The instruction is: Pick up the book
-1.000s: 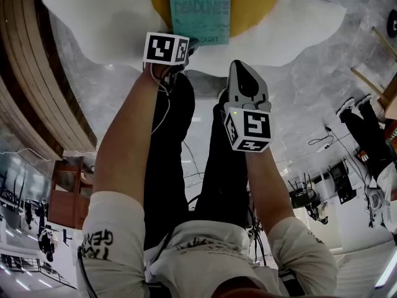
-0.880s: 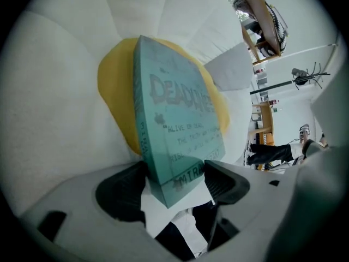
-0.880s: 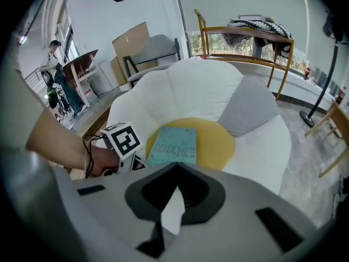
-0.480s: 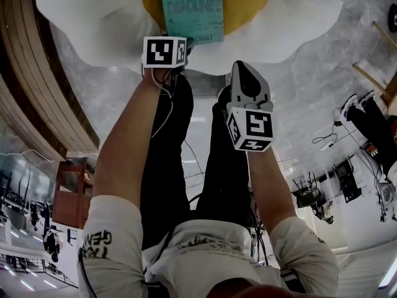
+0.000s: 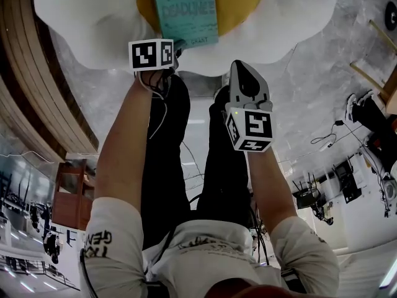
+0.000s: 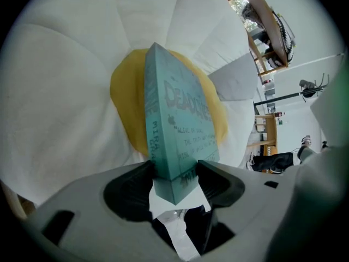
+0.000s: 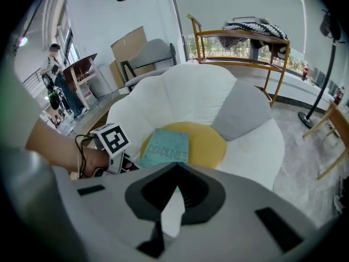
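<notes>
Book (image 6: 180,119) clamped in just-closing left claw (image 6: 175,172)

The place looks like an open studio or office lounge. A big flower-shaped floor cushion (image 7: 180,94) lies on a polished grey marbled floor (image 5: 310,92), with a wooden rack (image 7: 240,40) behind it and cardboard boxes (image 7: 128,45) and a chair (image 7: 151,54) beyond it.

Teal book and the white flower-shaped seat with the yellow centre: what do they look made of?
The teal rectangular book: likely paper with a matte card cover; flat printed faces, crisp edges, square spine. The white flower-shaped seat: probably matte fabric over soft stuffing; petals bulge, with creased seams between them. Its yellow centre and grey petal look like the same cloth.
</notes>
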The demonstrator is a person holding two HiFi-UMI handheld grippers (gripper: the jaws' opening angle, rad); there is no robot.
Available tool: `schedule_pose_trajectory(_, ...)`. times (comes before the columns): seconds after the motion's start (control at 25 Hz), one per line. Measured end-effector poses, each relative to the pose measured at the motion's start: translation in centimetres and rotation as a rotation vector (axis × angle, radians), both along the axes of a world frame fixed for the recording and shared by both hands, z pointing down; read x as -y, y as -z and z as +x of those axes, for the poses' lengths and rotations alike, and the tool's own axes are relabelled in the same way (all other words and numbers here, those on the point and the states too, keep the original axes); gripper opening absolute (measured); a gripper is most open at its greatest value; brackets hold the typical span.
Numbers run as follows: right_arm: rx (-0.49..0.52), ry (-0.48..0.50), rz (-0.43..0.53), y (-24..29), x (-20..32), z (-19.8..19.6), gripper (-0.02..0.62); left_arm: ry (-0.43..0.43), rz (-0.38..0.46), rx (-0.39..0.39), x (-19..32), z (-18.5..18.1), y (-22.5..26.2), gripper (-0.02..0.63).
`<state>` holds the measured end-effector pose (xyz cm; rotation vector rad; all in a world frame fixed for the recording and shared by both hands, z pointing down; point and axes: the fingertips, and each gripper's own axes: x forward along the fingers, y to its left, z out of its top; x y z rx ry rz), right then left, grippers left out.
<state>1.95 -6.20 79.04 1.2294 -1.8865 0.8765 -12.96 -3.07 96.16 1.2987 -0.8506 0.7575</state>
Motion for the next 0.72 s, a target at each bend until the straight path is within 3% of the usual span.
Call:
schedule_pose_trajectory(0.44,0.009,0.020,-0.003,0.4,-0.2,-0.4,0.025,0.154,0.067,-0.190,0.3,-0.2,2.2,0.200)
schedule_pose_trajectory(0.72,0.010,0.029,0.015,1.0,0.1,-0.3,0.025,0.387,0.107,-0.333,0.9,0.7,3.8,0.187)
